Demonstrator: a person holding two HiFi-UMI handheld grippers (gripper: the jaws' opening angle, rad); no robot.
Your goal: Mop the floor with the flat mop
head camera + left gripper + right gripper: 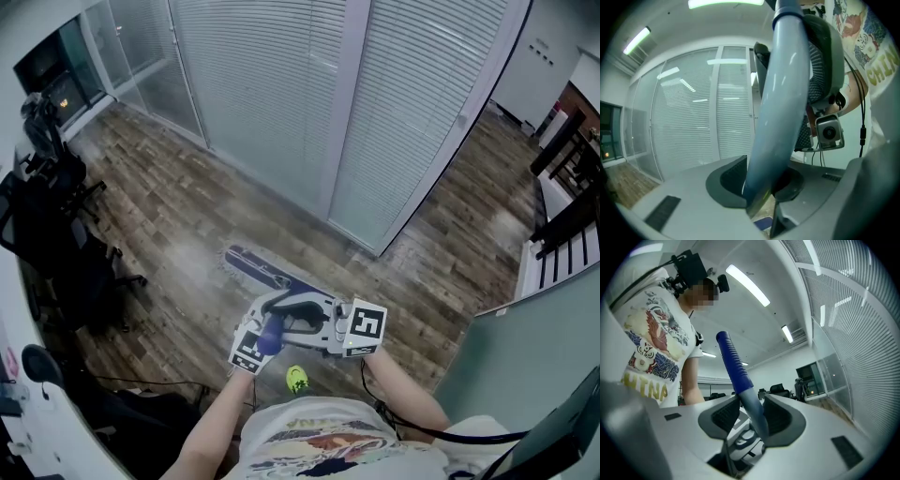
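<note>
The mop head (255, 267) lies flat on the wood floor (178, 216) near the glass wall (281, 94), and its pole (783, 93) leans away from that wall so the left gripper (761, 187) can squeeze it tight to push, while the right gripper (750, 416), farther from the wall by the blue grip (731, 362), sits loose around it, maybe to slide.

The flat mop head (255, 269) lies on the floor (169, 216) in front of the glass wall (281, 94). Its pole (753, 408) runs back toward the person. Office chairs (56, 234) stand at left.
</note>
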